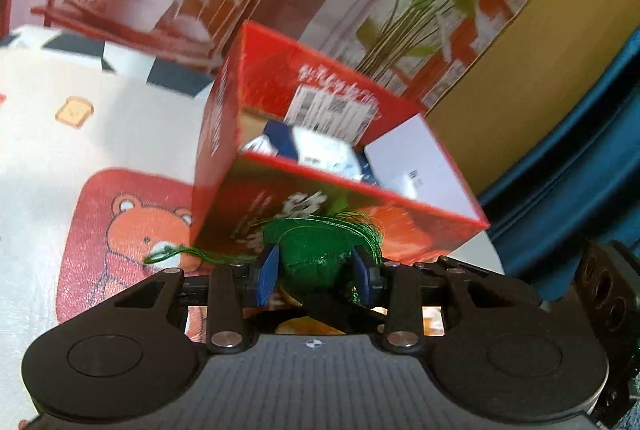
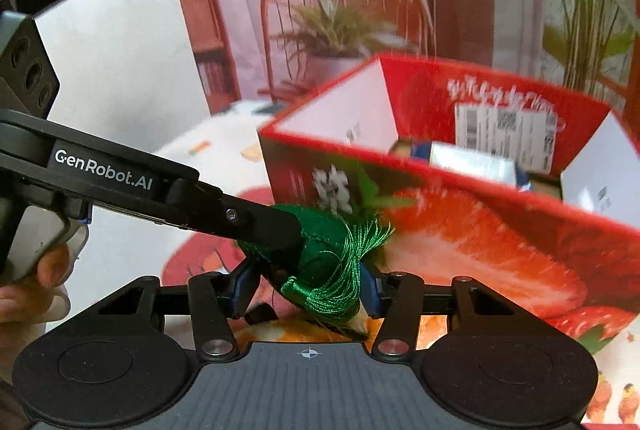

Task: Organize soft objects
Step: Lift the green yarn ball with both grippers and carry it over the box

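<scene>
A green stuffed pouch (image 1: pixel 308 246) with a silky tassel (image 2: pixel 340 278) hangs just in front of the red strawberry box (image 1: pixel 360 190). My left gripper (image 1: pixel 316 262) is shut on it, blue pads pressed into both sides. In the right wrist view the same pouch (image 2: pixel 324 242) sits between my right gripper's (image 2: pixel 308 286) pads, which close on its tassel end, while a left gripper finger (image 2: pixel 260 222) reaches in from the left. The box (image 2: pixel 480 186) is open at the top and holds blue and white soft items (image 1: pixel 324 150).
A red mat with a bear (image 1: pixel 120 230) lies on the white tablecloth (image 1: pixel 40 150) left of the box. A printed backdrop of a chair and plants (image 2: pixel 340 22) stands behind. A hand (image 2: pixel 32 290) holds the left gripper's handle. Blue fabric (image 1: pixel 580 170) hangs at the right.
</scene>
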